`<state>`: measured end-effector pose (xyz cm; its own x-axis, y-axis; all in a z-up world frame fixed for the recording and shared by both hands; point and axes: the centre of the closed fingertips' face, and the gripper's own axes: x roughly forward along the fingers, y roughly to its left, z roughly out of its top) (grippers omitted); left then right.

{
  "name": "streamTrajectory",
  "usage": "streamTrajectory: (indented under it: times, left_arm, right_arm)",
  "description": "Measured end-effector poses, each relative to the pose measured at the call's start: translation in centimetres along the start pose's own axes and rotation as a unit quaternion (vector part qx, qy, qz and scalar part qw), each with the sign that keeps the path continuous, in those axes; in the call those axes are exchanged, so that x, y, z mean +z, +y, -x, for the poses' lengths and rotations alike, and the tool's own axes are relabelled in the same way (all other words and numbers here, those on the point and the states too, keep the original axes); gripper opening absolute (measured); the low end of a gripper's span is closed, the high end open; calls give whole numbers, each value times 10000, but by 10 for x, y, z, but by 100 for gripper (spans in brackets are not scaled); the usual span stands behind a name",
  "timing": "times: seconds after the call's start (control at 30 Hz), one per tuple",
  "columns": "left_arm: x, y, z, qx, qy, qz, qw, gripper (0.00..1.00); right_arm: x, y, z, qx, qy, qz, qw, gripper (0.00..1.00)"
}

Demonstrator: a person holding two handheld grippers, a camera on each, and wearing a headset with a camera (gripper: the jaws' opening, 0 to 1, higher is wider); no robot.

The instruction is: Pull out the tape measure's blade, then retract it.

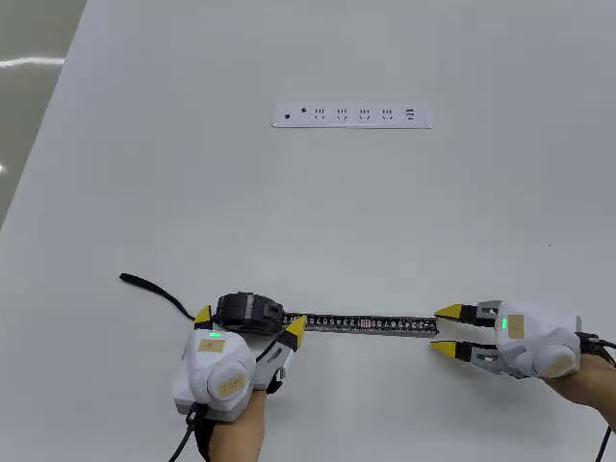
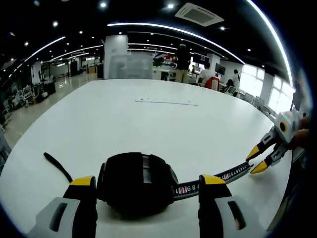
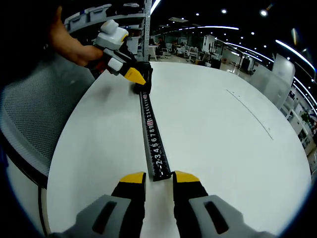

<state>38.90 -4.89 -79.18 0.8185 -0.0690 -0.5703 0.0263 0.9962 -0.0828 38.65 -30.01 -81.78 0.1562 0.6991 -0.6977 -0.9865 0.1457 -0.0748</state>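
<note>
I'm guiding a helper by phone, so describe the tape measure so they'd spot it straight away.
On the white table, ignore the white power strip farther back and look nearer the person. The tape measure sits between the jaws of the left gripper: the one black case, with a strap trailing left and its numbered blade stretched toward the right gripper.

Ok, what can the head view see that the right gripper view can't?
Head view: the black strap lying left of the tape measure case. Right gripper view: a mesh chair and ceiling lights around the table. Both: the blade pulled out flat on the white table, the left gripper at the case end, and the right gripper open at the blade's tip.
</note>
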Motion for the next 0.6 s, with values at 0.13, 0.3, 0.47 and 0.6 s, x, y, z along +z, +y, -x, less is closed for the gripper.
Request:
streamTrajectory:
  times: [0.13, 0.3, 0.47, 0.6]
  left_arm:
    - [-2, 1, -2, 19, 37, -20, 10000, 80]
    - [-6, 3, -6, 71, 88, 13, 9999, 79]
    - [-7, 4, -7, 123, 121, 73, 9998, 79]
    - [-7, 5, -7, 172, 125, 112, 9997, 79]
  right_arm:
    - [0, -1, -2, 39, 13, -36, 10000, 17]
    - [-4, -2, -6, 79, 32, -64, 9999, 16]
    - [-4, -1, -6, 121, 10, -89, 9999, 14]
    - [-4, 0, -6, 134, 22, -46, 9999, 13]
